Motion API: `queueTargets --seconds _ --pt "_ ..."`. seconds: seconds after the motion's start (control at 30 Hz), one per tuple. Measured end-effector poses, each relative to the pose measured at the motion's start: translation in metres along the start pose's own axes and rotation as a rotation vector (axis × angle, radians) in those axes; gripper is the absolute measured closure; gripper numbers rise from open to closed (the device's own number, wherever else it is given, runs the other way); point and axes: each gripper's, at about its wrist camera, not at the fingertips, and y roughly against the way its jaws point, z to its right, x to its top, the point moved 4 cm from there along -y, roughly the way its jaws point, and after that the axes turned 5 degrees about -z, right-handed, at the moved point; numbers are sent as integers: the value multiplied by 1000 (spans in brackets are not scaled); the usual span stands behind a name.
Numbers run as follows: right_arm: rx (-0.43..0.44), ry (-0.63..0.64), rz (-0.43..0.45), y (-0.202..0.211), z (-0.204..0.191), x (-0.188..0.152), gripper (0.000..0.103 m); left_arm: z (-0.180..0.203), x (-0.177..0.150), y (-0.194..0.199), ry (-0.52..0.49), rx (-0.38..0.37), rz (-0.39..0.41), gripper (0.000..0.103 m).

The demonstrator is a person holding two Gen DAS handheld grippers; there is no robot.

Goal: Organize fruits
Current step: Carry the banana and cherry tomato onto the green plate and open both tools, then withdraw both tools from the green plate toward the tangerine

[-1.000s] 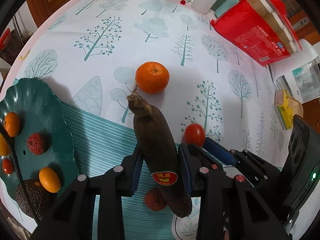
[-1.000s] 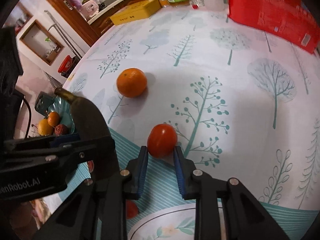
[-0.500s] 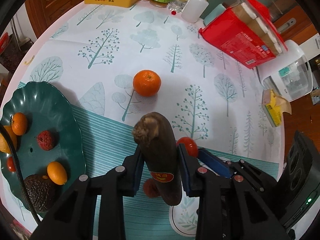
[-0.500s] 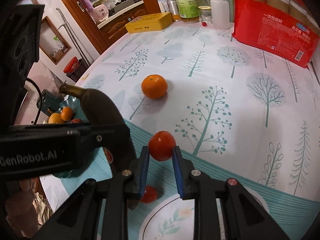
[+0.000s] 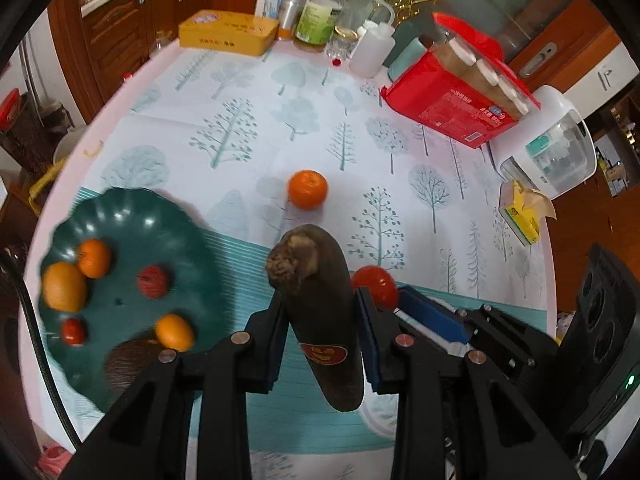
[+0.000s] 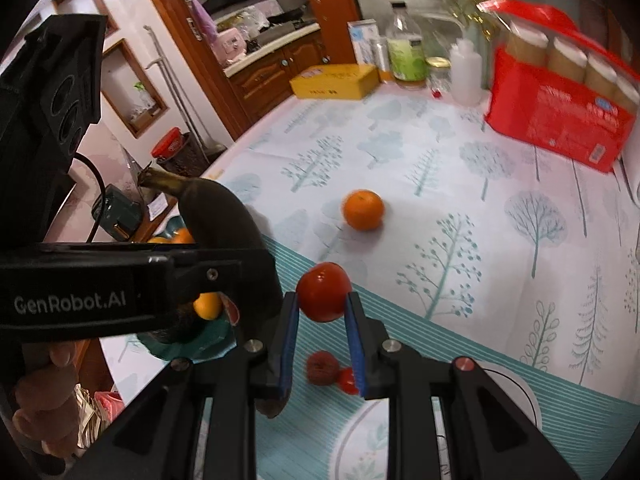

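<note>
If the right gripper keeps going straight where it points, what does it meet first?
Probably the mandarin on the tablecloth, which lies ahead beyond the tomato that the right gripper holds. Depth is unclear; it may reach bare cloth first.

Dim indoor light, blurred fisheye edges

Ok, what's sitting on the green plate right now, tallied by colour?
Orange fruits: 3
Red fruits: 2
Dark brown avocado: 1
Total on the green plate: 6
</note>
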Motion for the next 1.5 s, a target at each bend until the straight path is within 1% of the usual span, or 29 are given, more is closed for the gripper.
queueTargets --seconds 0.1,0.2,0.3,0.4,0.47,0.57,0.73,0.87,0.9,0.93,1.07,1.2,1.23,1.3,1.33,1.37,1.4,1.43,1.5 --pt "13 28 13 2 -21 7 80 -17 -3 21 -21 16 14 73" --pt "25 53 20 -1 -43 14 80 -41 -6 45 -46 51 29 73" --pt "29 64 22 -9 -65 20 80 -68 -7 64 -77 88 27 73" --pt "29 62 17 -21 -84 25 80 -95 -8 76 -110 129 20 72" --pt "26 52 8 -31 -95 28 80 -111 -7 77 -127 153 10 72" --pt "11 33 -7 -48 -111 29 80 -134 -5 71 -155 178 -27 72" --pt "-39 -21 -45 -81 -126 23 80 -166 0 47 -223 215 -99 72" --pt "-96 -78 -73 -104 -126 16 80 -177 3 20 -275 224 -157 72" --pt "-106 -91 -77 -108 -125 15 82 -177 4 14 -289 224 -168 72" --pt "-117 -106 -81 -111 -124 13 86 -177 3 9 -305 222 -179 72" --pt "-161 -132 -84 -117 -123 10 86 -172 1 -15 -363 204 -229 72" --pt "-200 -139 -92 -117 -123 7 86 -161 -2 -25 -429 213 -230 72" --pt "-209 -142 -98 -117 -123 5 85 -159 -2 -26 -441 214 -229 72" --pt "-220 -148 -101 -116 -124 3 79 -155 -2 -26 -456 207 -224 72" --pt "-227 -150 -99 -115 -124 3 75 -153 -2 -25 -466 203 -218 71" --pt "-231 -151 -96 -113 -124 2 71 -150 -1 -24 -474 200 -212 69" --pt "-233 -152 -89 -110 -124 1 69 -148 -2 -22 -484 197 -206 64" --pt "-232 -153 -84 -108 -125 0 67 -146 -2 -20 -490 194 -201 62" --pt "-244 -151 -78 -103 -126 -2 65 -143 -2 -15 -501 204 -176 55"
